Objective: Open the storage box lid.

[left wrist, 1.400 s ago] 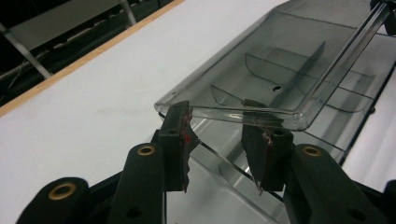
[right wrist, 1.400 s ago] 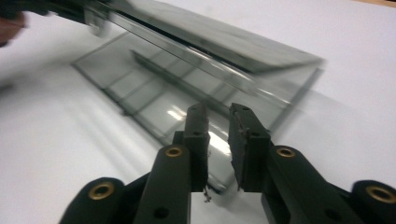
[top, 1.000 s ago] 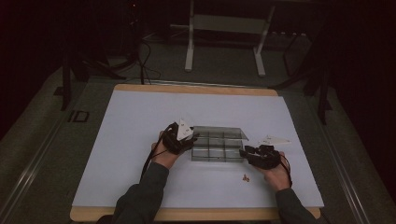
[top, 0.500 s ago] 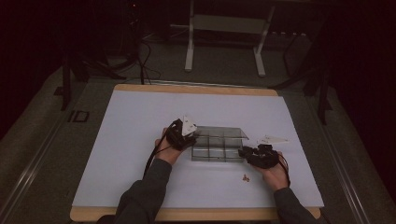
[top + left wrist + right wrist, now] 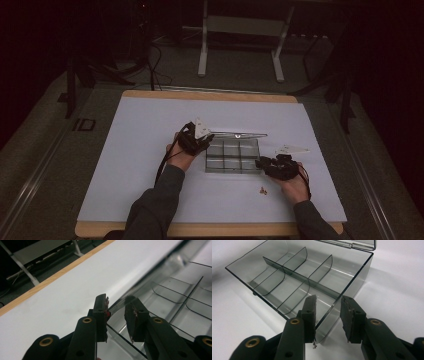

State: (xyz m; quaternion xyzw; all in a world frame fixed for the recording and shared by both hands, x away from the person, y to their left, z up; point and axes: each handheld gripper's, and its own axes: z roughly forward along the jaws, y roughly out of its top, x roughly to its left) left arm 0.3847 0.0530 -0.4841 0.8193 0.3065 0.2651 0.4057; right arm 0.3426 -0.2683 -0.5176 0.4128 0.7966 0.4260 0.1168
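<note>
I seem to be working in a dim lab: a white-covered worktop [image 5: 150,150], cables [image 5: 155,60] on the floor upper left, a metal stand [image 5: 240,25] at top centre.

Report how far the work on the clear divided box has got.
Done: the box is open, its lid swung back, every compartment empty. In hand: the left tongs straddle its left wall, jaws just closing; the right tongs straddle its right corner. Whether either grips yet is unclear. Left: likely loading the small brown bits lying on the table.
</note>
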